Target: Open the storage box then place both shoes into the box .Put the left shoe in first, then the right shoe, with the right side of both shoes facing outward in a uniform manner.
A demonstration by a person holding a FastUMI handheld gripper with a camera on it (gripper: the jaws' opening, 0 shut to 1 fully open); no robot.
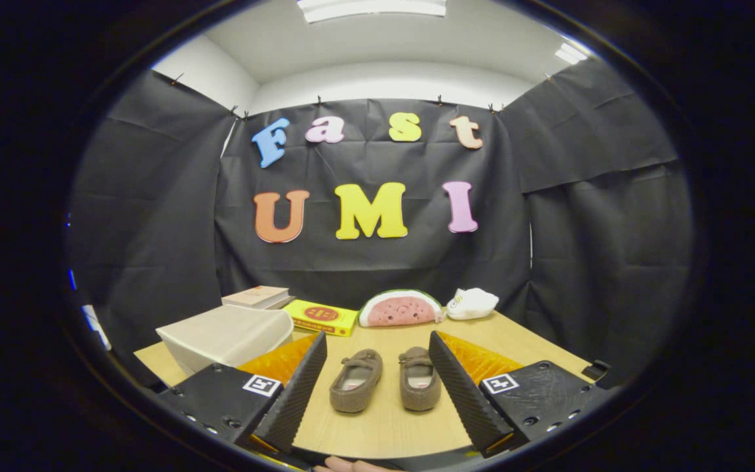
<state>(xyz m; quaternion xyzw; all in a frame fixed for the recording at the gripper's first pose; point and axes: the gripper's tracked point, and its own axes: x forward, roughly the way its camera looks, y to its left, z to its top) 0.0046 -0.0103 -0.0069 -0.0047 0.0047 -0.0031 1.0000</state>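
Gripper (377,387) is sitting wide open, gripping nothing. Two brown slippers, left one (356,380) and right one (419,378), are lying side by side on the wooden table (384,429) right between the fingers. Storage box (227,337) is resting closed at about 10 o'clock from them, with a watermelon plush (400,309) sitting beyond at 12.

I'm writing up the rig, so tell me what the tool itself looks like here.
The tool has two wedge-shaped fingers with ribbed inner faces. Each is mounted on a black block carrying a small square black-and-white marker, and orange textured panels sit behind the fingers.
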